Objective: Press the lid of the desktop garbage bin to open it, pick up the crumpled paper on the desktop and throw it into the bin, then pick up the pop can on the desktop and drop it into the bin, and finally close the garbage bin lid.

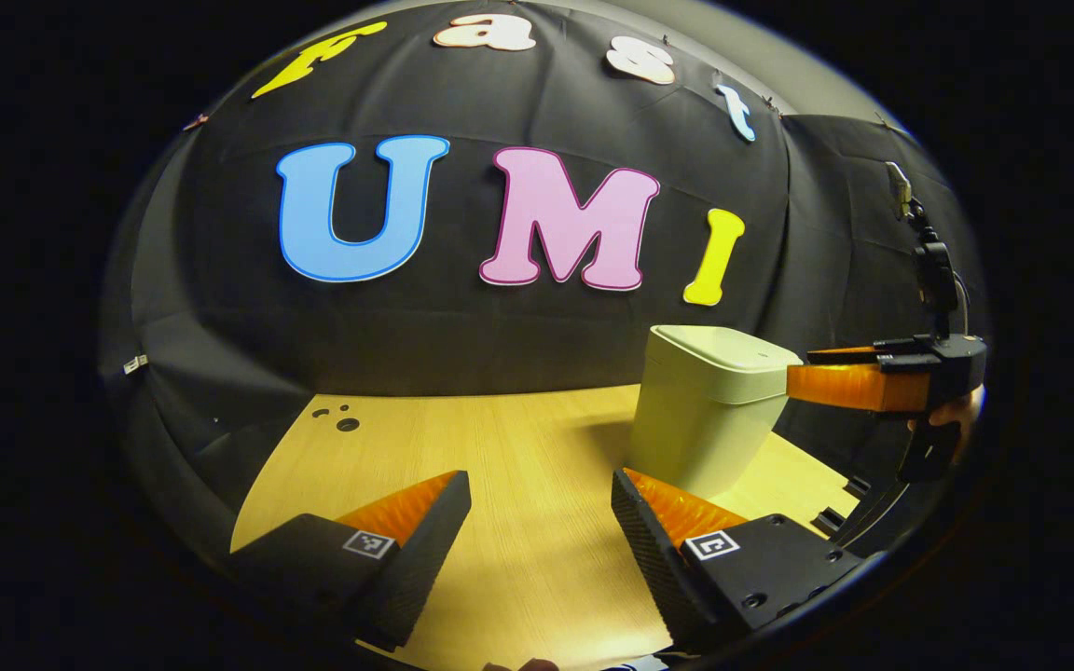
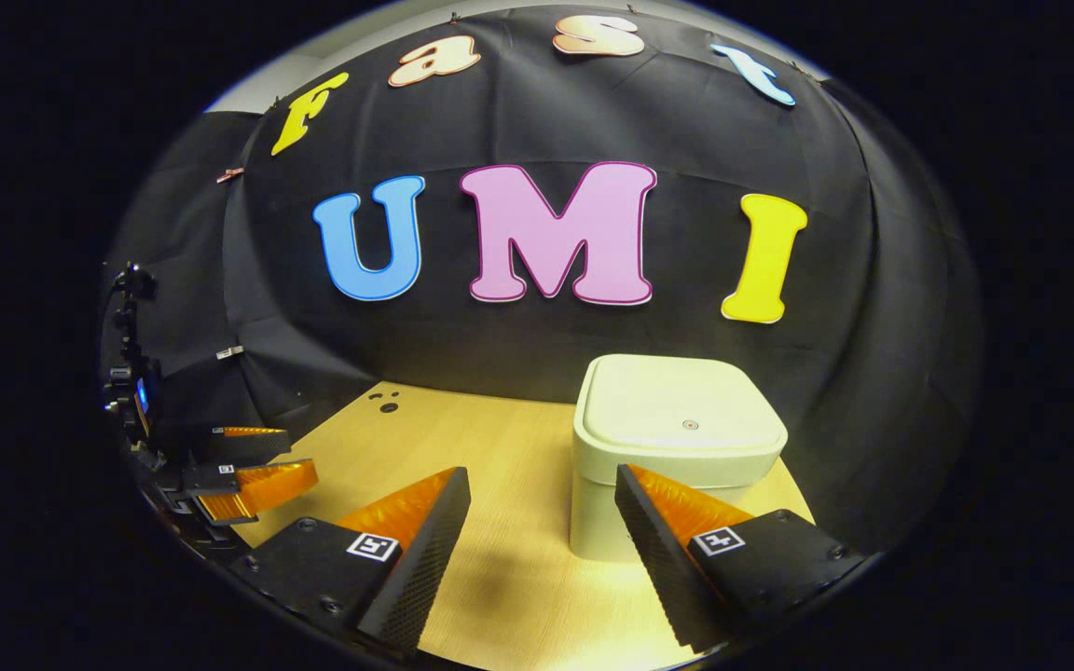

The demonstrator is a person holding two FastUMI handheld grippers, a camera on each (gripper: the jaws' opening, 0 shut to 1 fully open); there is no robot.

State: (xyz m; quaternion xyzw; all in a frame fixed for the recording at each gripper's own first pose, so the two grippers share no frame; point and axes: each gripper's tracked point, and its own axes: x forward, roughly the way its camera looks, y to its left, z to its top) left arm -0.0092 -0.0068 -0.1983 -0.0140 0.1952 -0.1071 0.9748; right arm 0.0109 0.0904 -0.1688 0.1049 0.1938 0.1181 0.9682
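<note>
My left gripper (image 1: 541, 503) spread wide and empty just left of the closed bin (image 1: 709, 410), my right gripper (image 2: 543, 499) wide apart, empty, just before the bin, over the desk (image 1: 518, 447)

surface: wooden table (image 2: 509, 596) | on it: garbage bin (image 2: 667, 447), lid closed

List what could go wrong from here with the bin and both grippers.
1. The bin stands near the table's right edge; a hard push on its shut lid might slide it off.
2. The right gripper sits off-centre from the lid, so a press may land on the rim.
</note>
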